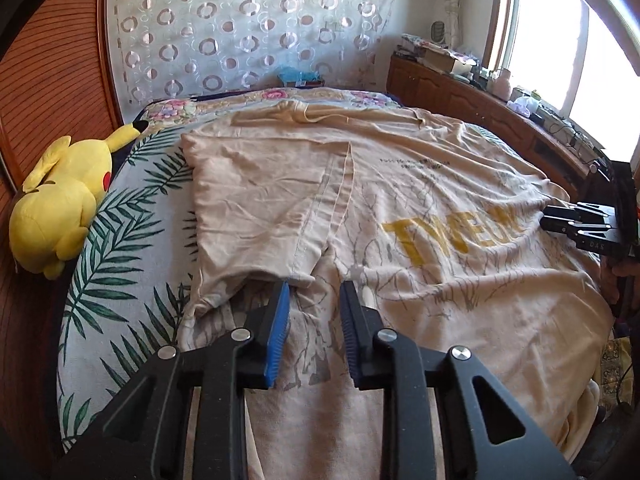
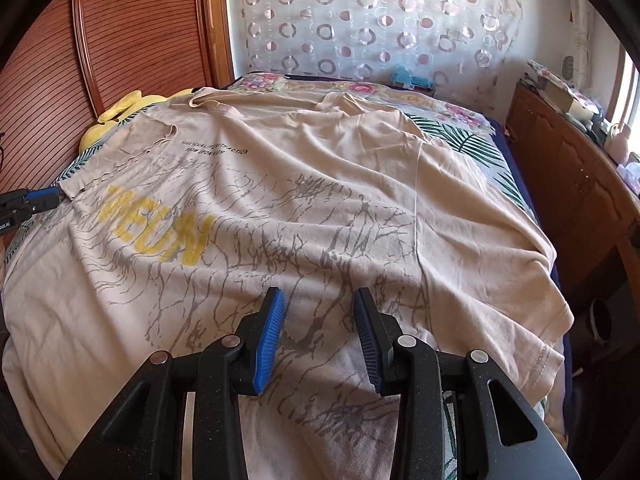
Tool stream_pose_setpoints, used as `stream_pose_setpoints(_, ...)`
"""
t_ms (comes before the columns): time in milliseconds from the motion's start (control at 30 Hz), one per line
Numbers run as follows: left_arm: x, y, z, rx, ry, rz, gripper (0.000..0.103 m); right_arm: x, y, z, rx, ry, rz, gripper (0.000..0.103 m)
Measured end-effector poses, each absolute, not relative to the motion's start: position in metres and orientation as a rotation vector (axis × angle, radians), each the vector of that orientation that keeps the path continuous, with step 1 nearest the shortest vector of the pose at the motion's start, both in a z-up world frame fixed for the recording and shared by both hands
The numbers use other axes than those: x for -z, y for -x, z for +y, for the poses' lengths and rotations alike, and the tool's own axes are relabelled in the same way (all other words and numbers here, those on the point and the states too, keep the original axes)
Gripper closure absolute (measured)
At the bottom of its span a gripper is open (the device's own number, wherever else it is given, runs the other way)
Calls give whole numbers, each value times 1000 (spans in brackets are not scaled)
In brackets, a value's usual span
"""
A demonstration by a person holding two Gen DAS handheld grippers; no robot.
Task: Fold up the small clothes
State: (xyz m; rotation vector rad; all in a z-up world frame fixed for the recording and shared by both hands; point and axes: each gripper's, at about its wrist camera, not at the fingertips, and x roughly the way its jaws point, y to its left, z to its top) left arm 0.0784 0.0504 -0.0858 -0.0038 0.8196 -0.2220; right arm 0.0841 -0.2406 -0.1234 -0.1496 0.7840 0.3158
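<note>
A beige T-shirt (image 1: 400, 208) with yellow lettering and grey line print lies spread on the bed; it also shows in the right wrist view (image 2: 304, 208). Its left sleeve (image 1: 264, 208) is folded inward over the body. My left gripper (image 1: 314, 286) is open, its blue pads just above the shirt near the folded sleeve's cuff, holding nothing. My right gripper (image 2: 318, 296) is open above the shirt's lower right part, empty. The right gripper also shows at the right edge of the left wrist view (image 1: 576, 220), and the left gripper at the left edge of the right wrist view (image 2: 36, 200).
A yellow plush toy (image 1: 64, 200) lies at the bed's left edge by the wooden wall panel (image 1: 52, 80). The leaf-print bedsheet (image 1: 132, 272) shows around the shirt. A wooden cabinet (image 1: 480, 108) with clutter runs along the right side under the window (image 1: 560, 40).
</note>
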Motion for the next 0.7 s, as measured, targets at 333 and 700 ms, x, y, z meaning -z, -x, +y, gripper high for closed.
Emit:
stream_pose_setpoints(333, 96, -99, 48, 209, 26, 873, 79, 119, -77, -244, -323, 137, 786, 65)
stream_pose_setpoints(700, 92, -96, 55, 178, 31, 851, 99, 116, -87, -248, -327, 140, 790, 65)
